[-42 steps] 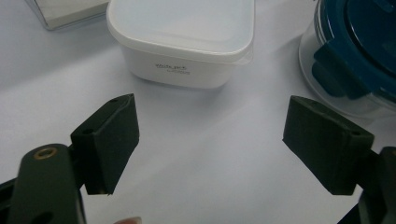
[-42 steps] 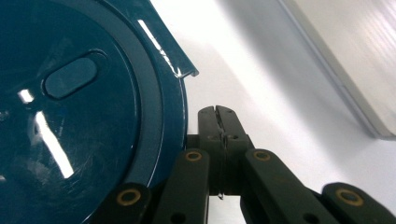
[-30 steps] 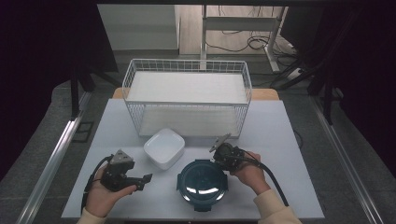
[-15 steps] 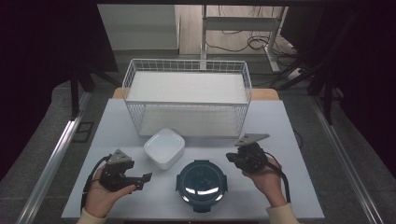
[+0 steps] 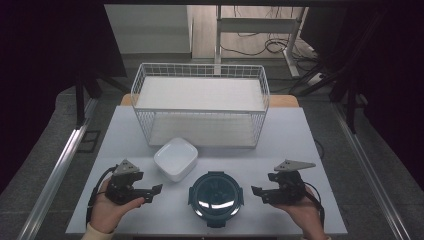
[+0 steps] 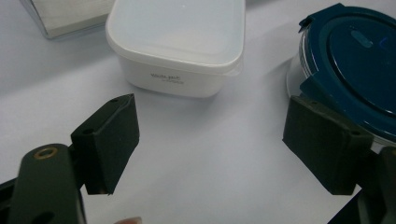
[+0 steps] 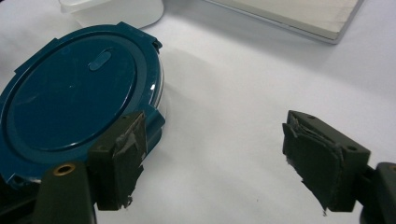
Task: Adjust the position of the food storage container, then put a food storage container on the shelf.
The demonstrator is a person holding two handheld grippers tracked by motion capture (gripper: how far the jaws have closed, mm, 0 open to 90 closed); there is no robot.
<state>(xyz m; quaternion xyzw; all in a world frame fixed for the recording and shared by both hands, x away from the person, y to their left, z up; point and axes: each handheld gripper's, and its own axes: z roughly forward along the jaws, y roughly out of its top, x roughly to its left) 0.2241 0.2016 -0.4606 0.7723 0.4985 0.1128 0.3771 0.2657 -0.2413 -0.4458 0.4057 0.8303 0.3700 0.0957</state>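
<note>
Holding both tongs wide apart, nothing between either pair. Right gripper (image 5: 256, 190): I see jaws that have just been opening, empty, at three o'clock of the round blue-lidded container (image 5: 215, 192). Left gripper (image 5: 158, 188): empty, at nine o'clock of it. White square container (image 5: 175, 158) at eleven o'clock; wire basket (image 5: 200, 107) beyond, at twelve.

The high view looks forward and down on the white table (image 5: 300, 130) from above the person's side. Each gripper view sits low and close, looking along its own jaws across the tabletop. All three share the round blue-lidded container (image 5: 215, 196) (image 6: 359, 60) (image 7: 74, 102) and the white square container (image 5: 176, 159) (image 6: 177, 42) (image 7: 116, 10)
</note>
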